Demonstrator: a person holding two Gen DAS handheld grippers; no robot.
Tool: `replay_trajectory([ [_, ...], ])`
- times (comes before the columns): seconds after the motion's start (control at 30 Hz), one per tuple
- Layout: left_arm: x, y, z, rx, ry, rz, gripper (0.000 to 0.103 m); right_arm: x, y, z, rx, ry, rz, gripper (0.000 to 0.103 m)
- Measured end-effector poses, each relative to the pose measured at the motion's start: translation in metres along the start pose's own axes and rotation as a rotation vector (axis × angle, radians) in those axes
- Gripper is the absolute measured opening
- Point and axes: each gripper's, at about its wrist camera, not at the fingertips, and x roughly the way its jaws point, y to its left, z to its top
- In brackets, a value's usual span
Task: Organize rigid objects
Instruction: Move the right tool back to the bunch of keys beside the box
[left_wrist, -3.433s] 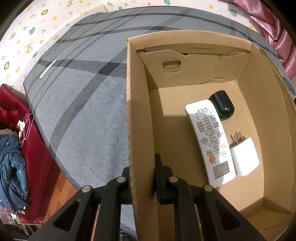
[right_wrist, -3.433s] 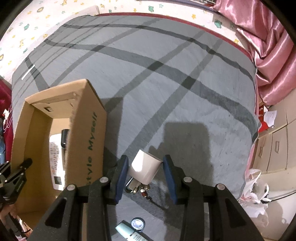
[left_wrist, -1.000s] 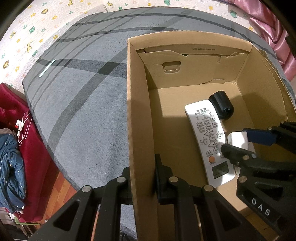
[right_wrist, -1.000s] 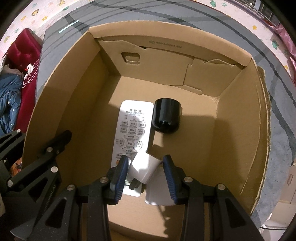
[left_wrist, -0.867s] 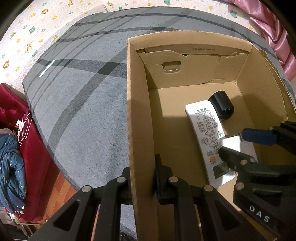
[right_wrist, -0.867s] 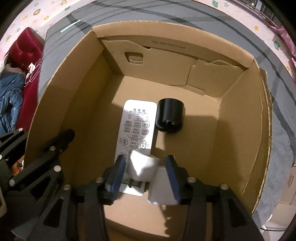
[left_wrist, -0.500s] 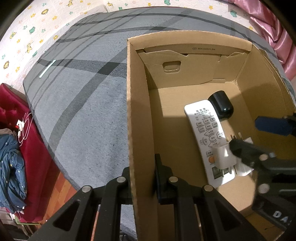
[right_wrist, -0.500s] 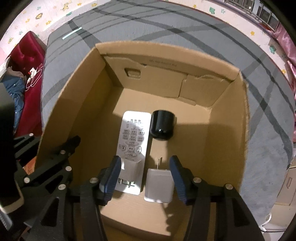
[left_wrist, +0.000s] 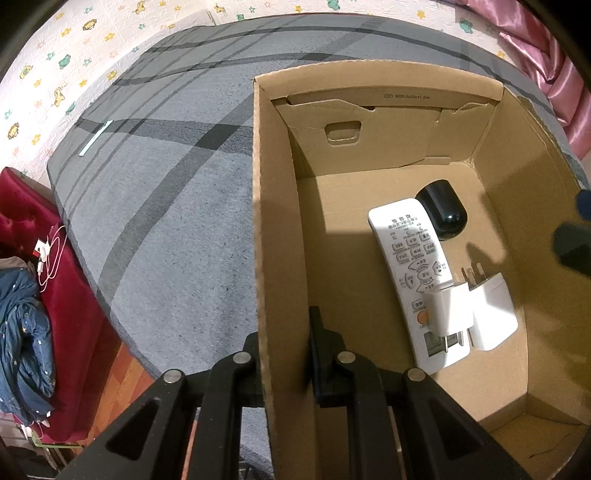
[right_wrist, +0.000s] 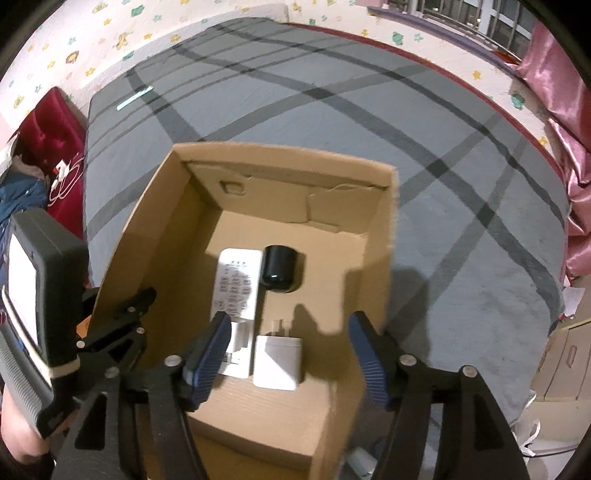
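Note:
An open cardboard box (left_wrist: 280, 221) (right_wrist: 376, 258) stands on a grey striped rug. My left gripper (left_wrist: 286, 350) is shut on the box's left wall, one finger outside and one inside. On the box floor lie a white remote (left_wrist: 413, 273) (right_wrist: 234, 288), a black round object (left_wrist: 443, 212) (right_wrist: 279, 269) and a white charger (left_wrist: 491, 317) (right_wrist: 277, 363). A small white plug (left_wrist: 447, 310) (right_wrist: 236, 343) rests on the remote's lower end. My right gripper (right_wrist: 290, 332) hangs above the box, its jaws opening, with nothing gripped between them.
The rug (right_wrist: 461, 184) spreads around the box. A red seat (left_wrist: 22, 258) with blue clothing and a white cable lies to the left. Pink curtains (right_wrist: 569, 110) hang at the right, with pale drawers (right_wrist: 565, 362) below them. A hand holds the left gripper's body (right_wrist: 33, 295).
My right gripper let go of the small white plug, which now lies on the remote. The gripper opened wide and rose out of the box. The left gripper has not moved.

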Motion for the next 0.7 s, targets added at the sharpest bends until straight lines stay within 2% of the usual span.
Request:
replay_trajectory([
  [0.23,-0.001,0.001,0.0,-0.003,0.001,-0.003,0.015,-0.027,-0.03,-0.004,0.031,-0.032,-0.009,0.079],
  [0.43,0.0,0.001,0.0,-0.001,0.0,0.0,0.015,-0.042,-0.049,-0.009,0.037,-0.07,-0.043,0.101],
  [0.7,-0.001,0.001,-0.001,-0.001,-0.003,0.001,0.015,-0.048,-0.077,-0.023,0.064,-0.083,-0.07,0.103],
])
